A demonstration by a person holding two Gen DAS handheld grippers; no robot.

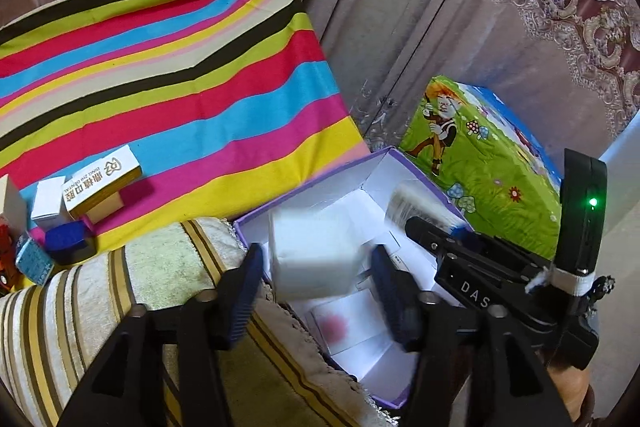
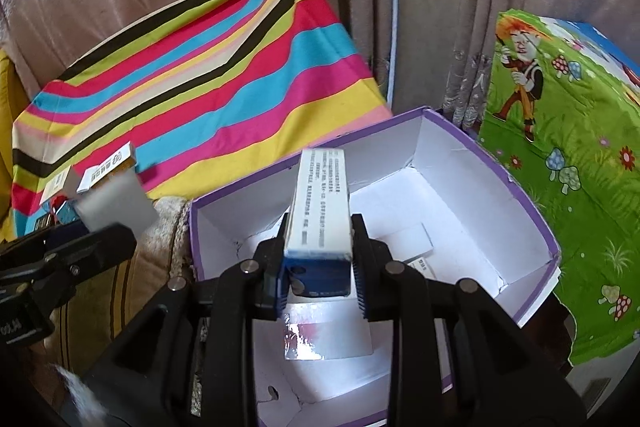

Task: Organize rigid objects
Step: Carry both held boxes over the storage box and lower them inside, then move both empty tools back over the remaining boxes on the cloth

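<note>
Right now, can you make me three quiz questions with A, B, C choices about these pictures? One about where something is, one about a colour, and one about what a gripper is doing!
1. Where is the white cube near the left gripper?
A. Over the edge of the open box
B. On the cartoon box
C. Behind the curtain

2. What colour is the outside rim of the open box?
A. Orange
B. Purple
C. Black

3. What is the right gripper doing?
A. Hanging open with nothing in it
B. Pinching the striped cloth
C. Shut on a long white and blue carton

Answers:
1. A: the blurred cube sits between the open left gripper's fingers, over the box's rim.
2. B: a purple edge runs all round the white inside.
3. C: both fingers press the carton's sides above the box.
</note>
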